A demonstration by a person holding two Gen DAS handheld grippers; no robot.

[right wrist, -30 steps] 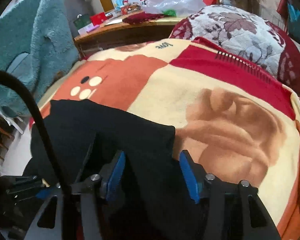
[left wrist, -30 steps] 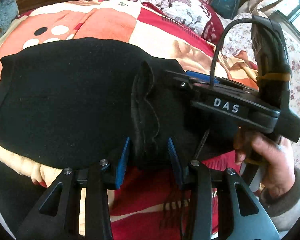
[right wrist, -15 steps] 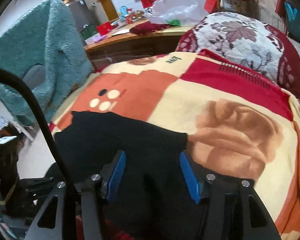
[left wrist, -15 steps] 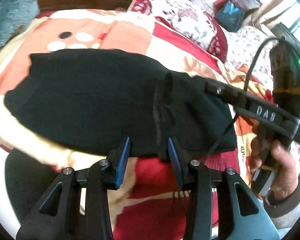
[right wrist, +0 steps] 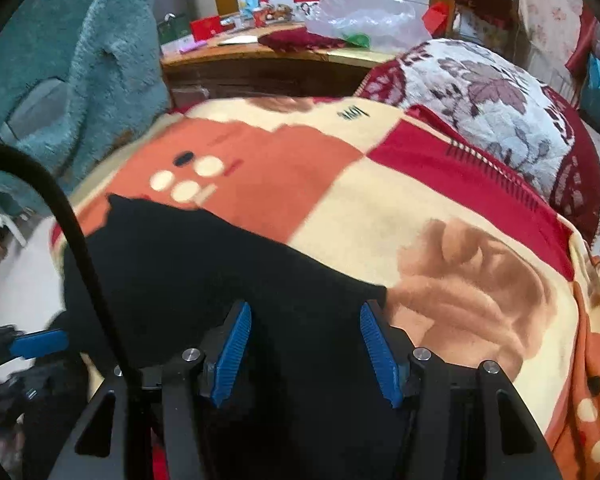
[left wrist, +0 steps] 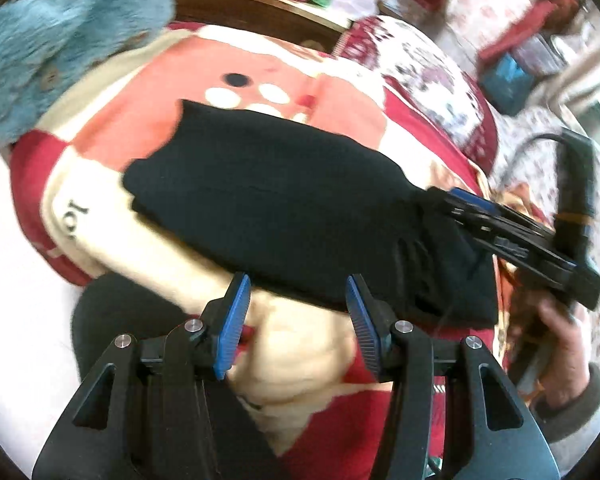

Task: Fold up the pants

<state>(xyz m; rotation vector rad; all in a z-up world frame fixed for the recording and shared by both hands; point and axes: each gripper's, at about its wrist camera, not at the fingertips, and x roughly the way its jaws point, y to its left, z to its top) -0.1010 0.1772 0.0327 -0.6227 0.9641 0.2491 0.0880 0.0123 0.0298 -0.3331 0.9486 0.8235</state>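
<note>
The black pants (left wrist: 280, 208) lie folded into a long flat band across the patterned blanket (left wrist: 120, 128). My left gripper (left wrist: 298, 316) hovers off their near edge. Its jaws are opening and nothing is between the blue pads. The right gripper (left wrist: 464, 208), held by a hand (left wrist: 560, 340), sits at the right end of the pants, where the cloth bunches up toward its tips. In the right wrist view, black cloth (right wrist: 220, 272) fills the gap of the right gripper (right wrist: 306, 352). Whether its pads press on the cloth does not show.
A teal fluffy garment (right wrist: 80, 60) hangs at the left. A floral pillow (right wrist: 500, 100) lies at the far right of the bed. Behind is a wooden desk (right wrist: 260, 64) with a plastic bag. A black cable (right wrist: 80, 240) crosses the right wrist view. A dark-clad leg (left wrist: 112, 320) is at the bed's near edge.
My left gripper let go of the raised fold of the pants, widened and drew back toward the near edge. The fold has dropped flat. The right gripper stays at the pants' end.
</note>
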